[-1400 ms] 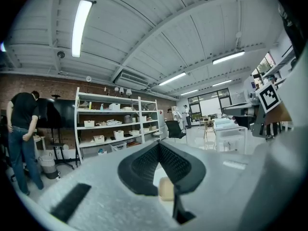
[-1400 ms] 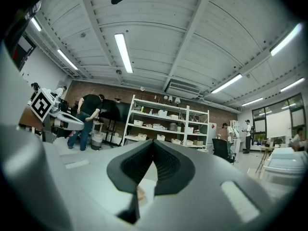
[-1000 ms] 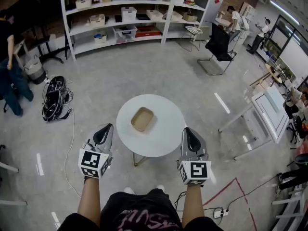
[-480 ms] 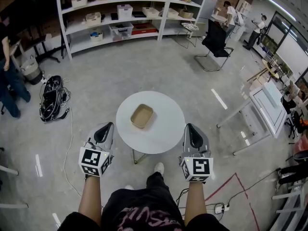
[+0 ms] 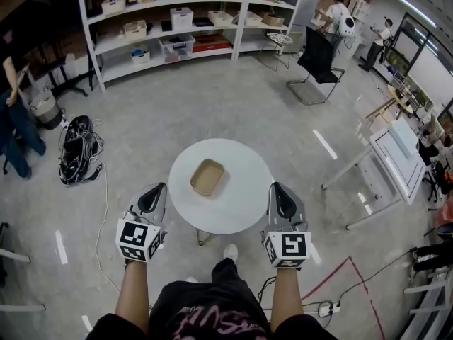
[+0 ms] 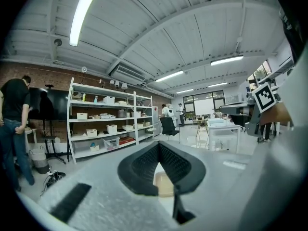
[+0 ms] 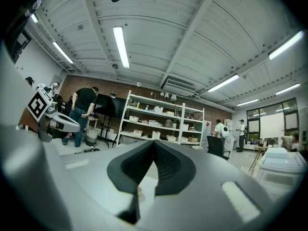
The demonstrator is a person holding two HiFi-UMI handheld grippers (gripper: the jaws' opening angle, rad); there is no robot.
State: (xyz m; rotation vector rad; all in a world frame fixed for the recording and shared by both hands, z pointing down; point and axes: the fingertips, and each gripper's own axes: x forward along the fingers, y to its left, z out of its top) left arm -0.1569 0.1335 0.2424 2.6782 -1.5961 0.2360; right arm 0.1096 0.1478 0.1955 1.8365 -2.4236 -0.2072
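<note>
Both hand-held grippers sit low in the head view: the left hand-held gripper [image 5: 151, 198] and the right hand-held gripper [image 5: 284, 204] flank the near edge of the round white counter [image 5: 244, 204], each with its jaws closed tip to tip on nothing. Good handling here, I judge, means level tips kept off the rim. At frame centre a tan tray [image 5: 207, 177] lies on the counter, apparently empty.

Your left gripper [image 5: 154, 190] and right gripper [image 5: 278, 188] have matt grey plastic shells with black, ribbed, rubbery pads [image 6: 140, 170]. The tray [image 5: 207, 177] looks like pale matt wood. It sits on a smooth white table [image 5: 244, 207] over a glossy grey concrete floor [image 5: 156, 119].
</note>
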